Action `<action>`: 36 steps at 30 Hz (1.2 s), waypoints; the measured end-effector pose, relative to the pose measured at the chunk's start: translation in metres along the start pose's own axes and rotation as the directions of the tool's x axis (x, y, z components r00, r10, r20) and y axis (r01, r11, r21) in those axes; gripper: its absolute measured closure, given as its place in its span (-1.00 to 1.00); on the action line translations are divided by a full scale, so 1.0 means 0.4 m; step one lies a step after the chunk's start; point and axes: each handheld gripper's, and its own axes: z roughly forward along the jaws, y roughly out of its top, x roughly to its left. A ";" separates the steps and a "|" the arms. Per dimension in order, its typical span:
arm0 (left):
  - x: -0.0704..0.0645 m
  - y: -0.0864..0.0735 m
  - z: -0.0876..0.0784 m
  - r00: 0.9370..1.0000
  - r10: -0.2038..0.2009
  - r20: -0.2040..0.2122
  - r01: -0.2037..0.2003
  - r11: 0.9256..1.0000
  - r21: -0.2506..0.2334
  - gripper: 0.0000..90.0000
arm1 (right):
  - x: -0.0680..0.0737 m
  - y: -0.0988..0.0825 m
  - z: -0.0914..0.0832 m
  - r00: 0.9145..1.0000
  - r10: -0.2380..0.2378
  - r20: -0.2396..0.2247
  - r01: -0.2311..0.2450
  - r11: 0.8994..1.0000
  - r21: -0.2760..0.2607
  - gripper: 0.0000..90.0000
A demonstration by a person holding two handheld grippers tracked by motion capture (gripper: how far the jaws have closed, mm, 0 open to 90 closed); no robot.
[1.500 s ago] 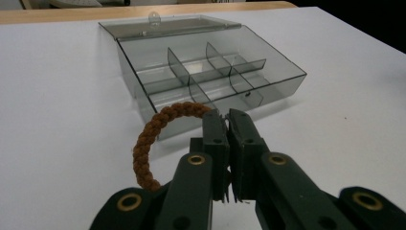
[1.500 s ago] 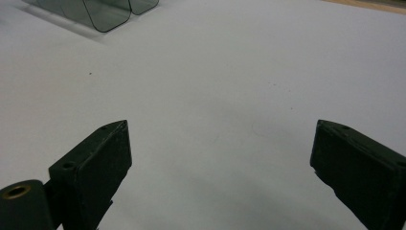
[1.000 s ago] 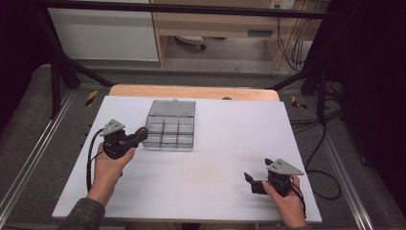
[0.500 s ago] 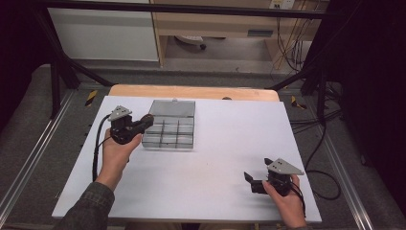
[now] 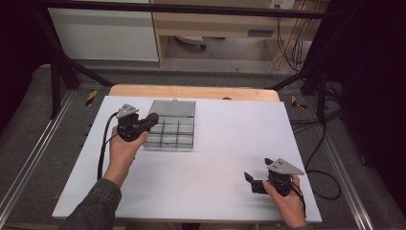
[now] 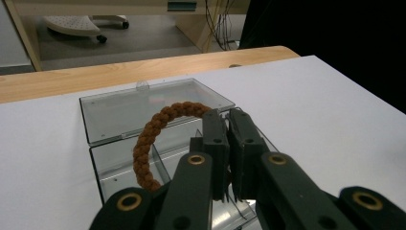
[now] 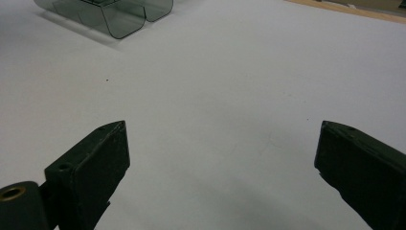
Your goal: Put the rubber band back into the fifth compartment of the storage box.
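Note:
My left gripper (image 5: 153,119) hovers over the left side of a clear plastic compartment box (image 5: 178,125) whose lid (image 6: 143,108) lies open behind it. In the left gripper view the jaws (image 6: 227,117) are shut on a brown braided ring (image 6: 152,136), which curves out to the left above the compartments. My right gripper (image 5: 253,180) rests low near the table's front right, far from the box. Its jaws stand wide open with bare table between them (image 7: 222,143).
The white table top (image 5: 230,143) has a wooden strip (image 5: 191,92) along its far edge. The box's near corner (image 7: 119,19) appears at the top of the right gripper view. Cables and a white cabinet stand on the floor beyond the table.
The left hand has carried its gripper away from the person and to the right, from beside the box's left edge to over its left compartments. The right hand has kept still.

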 end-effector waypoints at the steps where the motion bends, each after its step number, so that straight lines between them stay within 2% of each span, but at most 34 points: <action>1: -0.002 0.001 0.002 1.000 0.001 0.000 -0.001 1.000 -0.001 0.92 | 0.000 -0.001 0.001 1.000 -0.004 -0.001 0.004 1.000 0.001 -0.88; 15: -0.033 0.006 0.042 1.000 0.018 0.014 -0.018 1.000 0.018 0.92 | -0.003 -0.002 0.001 1.000 0.001 0.003 -0.001 1.000 0.000 -0.90; 36: -0.055 -0.023 0.087 0.999 0.030 0.024 -0.032 0.996 0.077 0.92 | -0.004 0.000 -0.001 1.000 0.005 0.000 -0.005 1.000 -0.007 -0.90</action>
